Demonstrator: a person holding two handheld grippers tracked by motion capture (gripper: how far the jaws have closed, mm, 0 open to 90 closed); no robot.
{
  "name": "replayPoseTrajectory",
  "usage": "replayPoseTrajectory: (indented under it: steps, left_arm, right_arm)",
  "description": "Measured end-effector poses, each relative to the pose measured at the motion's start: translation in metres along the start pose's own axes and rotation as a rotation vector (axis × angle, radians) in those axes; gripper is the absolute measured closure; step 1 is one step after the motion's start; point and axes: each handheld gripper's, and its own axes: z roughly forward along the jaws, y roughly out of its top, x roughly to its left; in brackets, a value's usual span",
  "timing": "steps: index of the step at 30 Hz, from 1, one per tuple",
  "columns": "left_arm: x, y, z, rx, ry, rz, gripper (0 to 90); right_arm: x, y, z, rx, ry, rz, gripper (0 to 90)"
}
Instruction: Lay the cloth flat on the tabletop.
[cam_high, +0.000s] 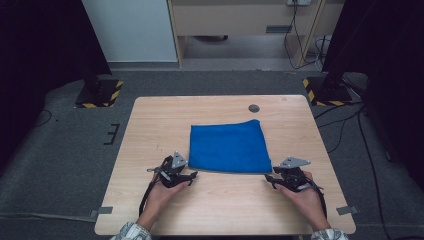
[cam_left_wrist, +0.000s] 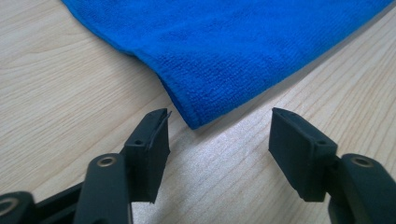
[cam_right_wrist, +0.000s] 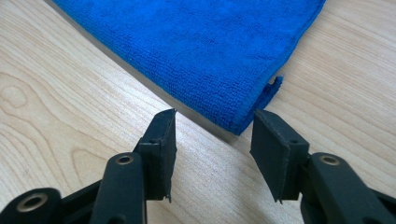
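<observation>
While both jaws gape, left hand-held gripper (cam_left_wrist: 219, 133), right hand-held gripper (cam_right_wrist: 215, 133), square fuzzy blue cloth (cam_high: 228, 148) corners; grained wooden table (cam_high: 150, 125)

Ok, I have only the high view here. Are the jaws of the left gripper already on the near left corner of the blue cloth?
Observer: No. The left gripper is open, and the corner of the blue cloth lies just ahead of its pads, untouched.
Operator: And the right one?
Observer: The right gripper is open too; the cloth corner sits right at its jaw tips, not pinched.
Operator: Is the cloth a single layer?
Observer: At the right corner, a second edge peeks out beneath, so it looks folded.
</observation>
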Motion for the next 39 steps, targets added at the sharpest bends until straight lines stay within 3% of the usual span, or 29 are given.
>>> replayPoseTrajectory:
  steps: [22,25,33,39]
  left_arm:
    - [-0.0003,0.0018,0.0027,-0.008,0.007,0.014,57.1]
    - [0.0006,0.0020,0.0027,-0.022,-0.019,-0.008,61.3]
    - [0.0027,0.0017,0.0035,-0.020,-0.014,-0.004,72.4]
    - [0.0040,0.0023,0.0039,-0.021,0.000,0.003,81.0]
  right_arm:
    - [-0.0024,0.0006,0.0077,0.019,0.003,0.011,61.3]
    - [-0.0021,0.0013,0.0084,0.011,-0.003,-0.004,66.7]
    - [-0.0041,0.0024,0.0072,-0.020,0.004,-0.012,82.5]
    - [-0.0053,0.0045,0.0065,-0.047,0.010,-0.019,88.3]
